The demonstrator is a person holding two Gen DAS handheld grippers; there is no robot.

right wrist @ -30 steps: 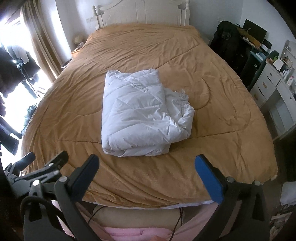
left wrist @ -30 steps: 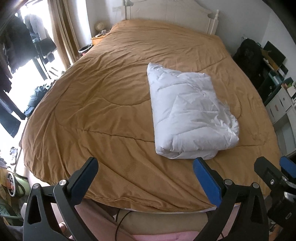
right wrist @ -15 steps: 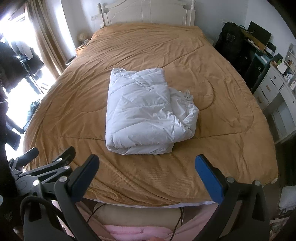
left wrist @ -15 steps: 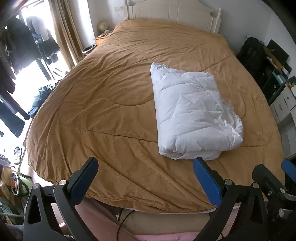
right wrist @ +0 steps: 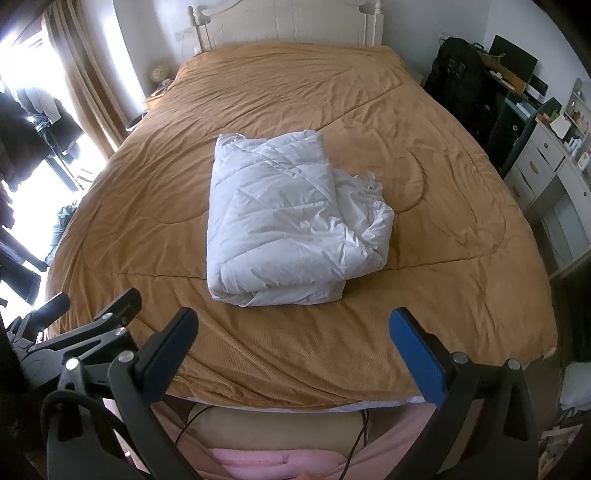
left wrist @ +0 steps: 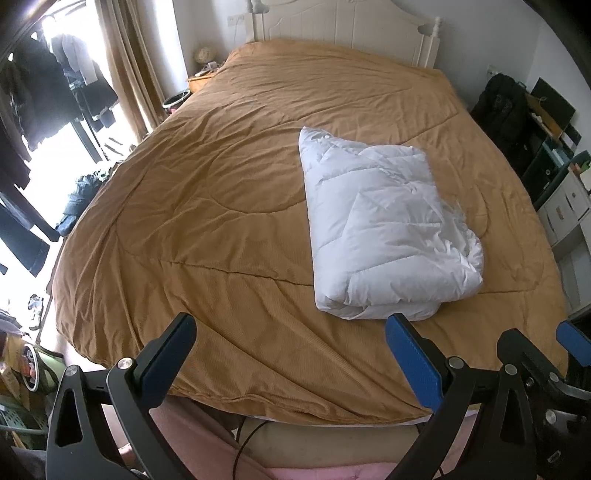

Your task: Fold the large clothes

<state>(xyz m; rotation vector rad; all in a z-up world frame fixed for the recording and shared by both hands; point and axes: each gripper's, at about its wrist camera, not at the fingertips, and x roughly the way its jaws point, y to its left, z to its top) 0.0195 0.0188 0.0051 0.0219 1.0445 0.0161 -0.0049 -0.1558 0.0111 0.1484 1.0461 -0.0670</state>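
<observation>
A white quilted garment (left wrist: 384, 232) lies folded into a thick rectangle on the tan bedspread (left wrist: 207, 206), right of the bed's middle; it also shows in the right wrist view (right wrist: 284, 225), with a crumpled edge on its right side. My left gripper (left wrist: 291, 332) is open and empty, held off the bed's foot, short of the bundle. My right gripper (right wrist: 295, 328) is open and empty, also back from the bed's foot edge. The left gripper (right wrist: 99, 325) shows at the lower left of the right wrist view.
A white headboard (right wrist: 288, 22) stands at the far end. Curtains and hanging dark clothes (left wrist: 48, 103) are at the left by a bright window. A black bag (right wrist: 458, 74), a desk and white drawers (right wrist: 546, 173) line the right side. Pink fabric (right wrist: 258, 458) lies below the bed's foot.
Both grippers have drawn back slightly and tilted, so the bed and the folded bundle sit a little farther and lower in view. Both stay open and empty.
</observation>
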